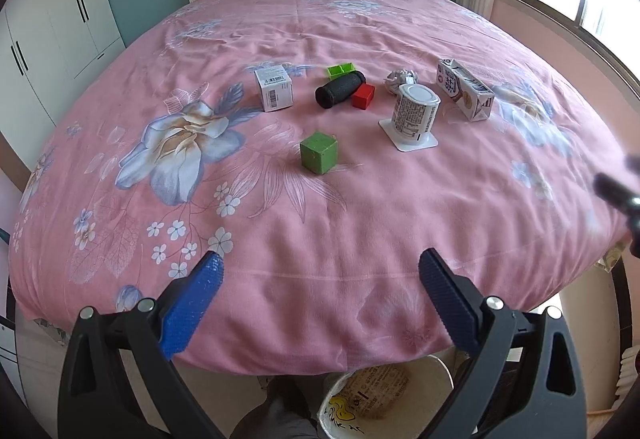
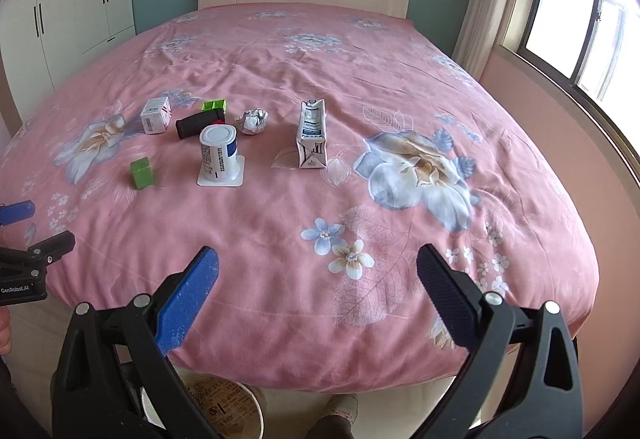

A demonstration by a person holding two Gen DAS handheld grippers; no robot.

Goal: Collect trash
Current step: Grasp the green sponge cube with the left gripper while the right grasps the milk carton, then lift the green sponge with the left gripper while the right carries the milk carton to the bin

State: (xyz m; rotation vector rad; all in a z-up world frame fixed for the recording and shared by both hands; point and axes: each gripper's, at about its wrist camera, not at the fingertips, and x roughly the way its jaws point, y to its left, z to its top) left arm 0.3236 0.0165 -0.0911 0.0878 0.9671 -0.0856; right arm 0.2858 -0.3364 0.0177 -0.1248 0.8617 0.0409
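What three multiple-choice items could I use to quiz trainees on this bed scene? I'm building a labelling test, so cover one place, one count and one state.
1. Where is the paper bin?
A. On the bed
B. On the floor at the foot of the bed
C. By the wardrobe

2. How many solid green cubes like the green cube lie on the bed?
A. One
B. Two
C. Three

3. How does the yogurt cup stand?
A. On its side
B. Mouth up
C. Upside down on its wide rim

Key: 1 B, it shows below the bed's edge between the left gripper fingers. 2 A, only one shows; the other green thing is an open box. 3 C, its flat rim lies on the cover.
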